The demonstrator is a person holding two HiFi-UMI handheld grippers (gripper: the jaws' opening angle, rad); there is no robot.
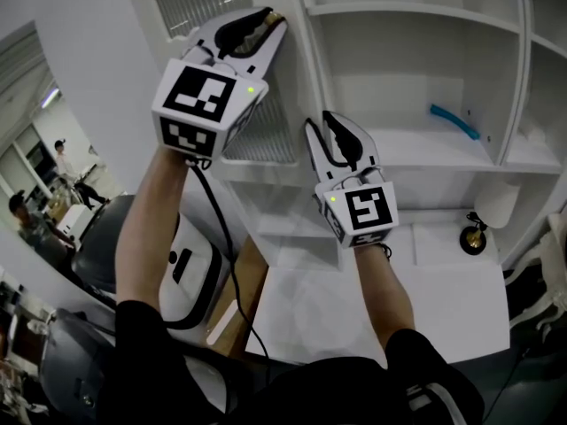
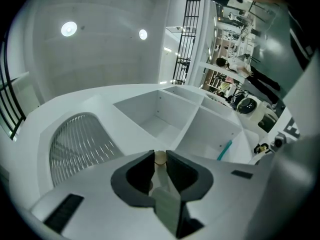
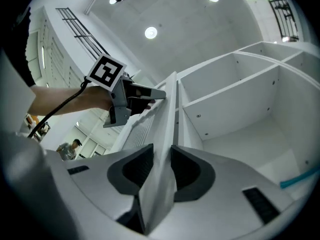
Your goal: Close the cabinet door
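Far left in the head view, past my left forearm, I see an open room with a seated person (image 1: 22, 215). My left gripper (image 1: 270, 20) is raised high on the free edge of the white cabinet door (image 1: 257, 135) with the ribbed pane. In the left gripper view its tongs stand narrow and pinched on that edge, and a small pale round stud (image 2: 160, 157) shows right between the tips. The door is not closed. It stands swung out, edge toward me, just left of the tall white open-shelved cabinet (image 1: 399, 9). Lower on the same edge sits my right gripper (image 1: 321, 124). In the right gripper view its tongs straddle the door's edge, parted a little wider than the panel, and I see no firm clamp. To the right the bare shelves are exposed, with a curved teal strip (image 1: 455, 120) lying on one. Farther right, a small black-and-gold object (image 1: 474, 237) stands on the white counter (image 1: 381, 308).
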